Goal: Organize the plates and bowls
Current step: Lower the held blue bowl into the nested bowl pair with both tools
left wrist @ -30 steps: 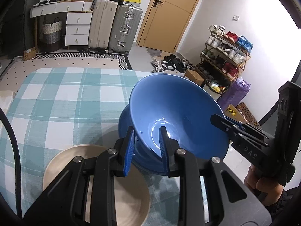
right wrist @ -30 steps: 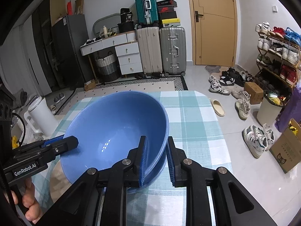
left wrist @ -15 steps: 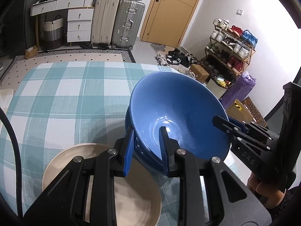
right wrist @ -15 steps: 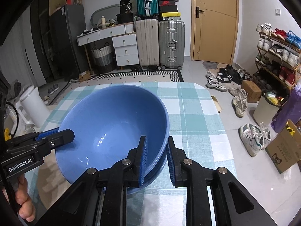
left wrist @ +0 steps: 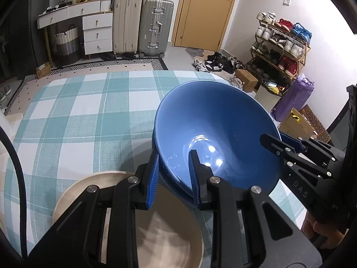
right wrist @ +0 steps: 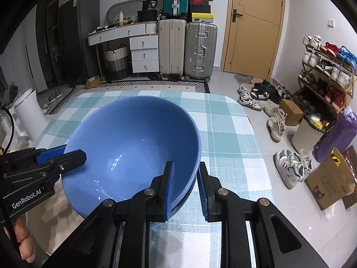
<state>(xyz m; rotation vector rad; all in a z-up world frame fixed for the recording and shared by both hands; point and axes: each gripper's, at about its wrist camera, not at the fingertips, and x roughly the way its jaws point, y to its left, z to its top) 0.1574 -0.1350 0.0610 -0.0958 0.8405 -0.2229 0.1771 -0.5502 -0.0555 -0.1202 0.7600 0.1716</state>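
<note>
The left gripper (left wrist: pixel 173 174) is clamped on the near-left rim of the blue bowl (left wrist: pixel 214 134), one finger inside and one outside. The right gripper (right wrist: pixel 185 185) pinches the opposite rim the same way. The bowl tilts, nested in a second blue bowl (right wrist: pixel 188 189) beneath, over the checked tablecloth (left wrist: pixel 78 120). A beige plate (left wrist: pixel 73 192) lies just beside it, near left.

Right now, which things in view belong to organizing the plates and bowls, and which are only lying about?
For the job:
- blue bowls, stacked, rim clamped by both grippers
- beige plate beside them
- left gripper
- right gripper

Lying about:
- suitcases
- drawers
- shoe rack
- loose shoes
- basket
</note>
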